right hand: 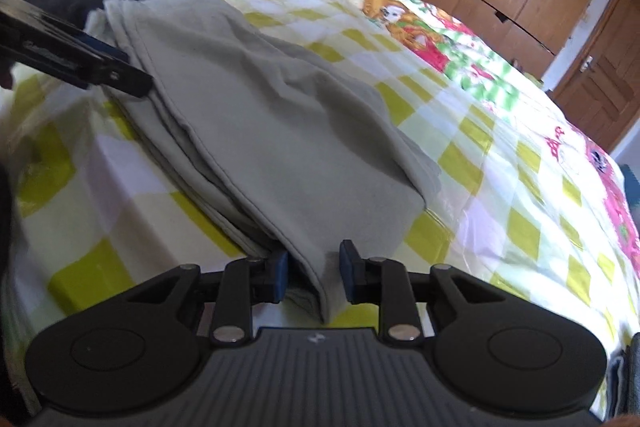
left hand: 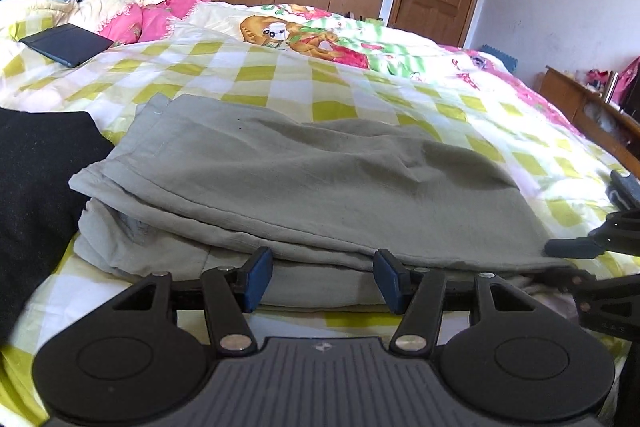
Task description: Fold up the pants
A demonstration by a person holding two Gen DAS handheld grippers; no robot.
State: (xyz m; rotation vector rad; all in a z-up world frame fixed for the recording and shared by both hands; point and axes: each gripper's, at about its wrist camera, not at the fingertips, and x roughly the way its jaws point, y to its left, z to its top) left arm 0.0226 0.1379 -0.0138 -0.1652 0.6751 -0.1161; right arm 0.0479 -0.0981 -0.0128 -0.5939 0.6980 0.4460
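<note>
The grey pants (left hand: pixel 296 183) lie folded in layers on the checked bed (left hand: pixel 460 107). My left gripper (left hand: pixel 322 281) has its fingers apart at the near edge. My right gripper (right hand: pixel 312 277) straddles the corner fold, fingers not yet pressing. If I pinch only the top layer, the stack could slide apart.

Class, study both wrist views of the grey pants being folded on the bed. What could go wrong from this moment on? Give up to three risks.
1. The right gripper straddles only a corner of the folded grey pants; it may pinch just the top layer, so the stack splays.
2. The left gripper is open at the pants' near edge; lifting unevenly could skew the fold.
3. The black garment lies against the pants and might get dragged along.
</note>
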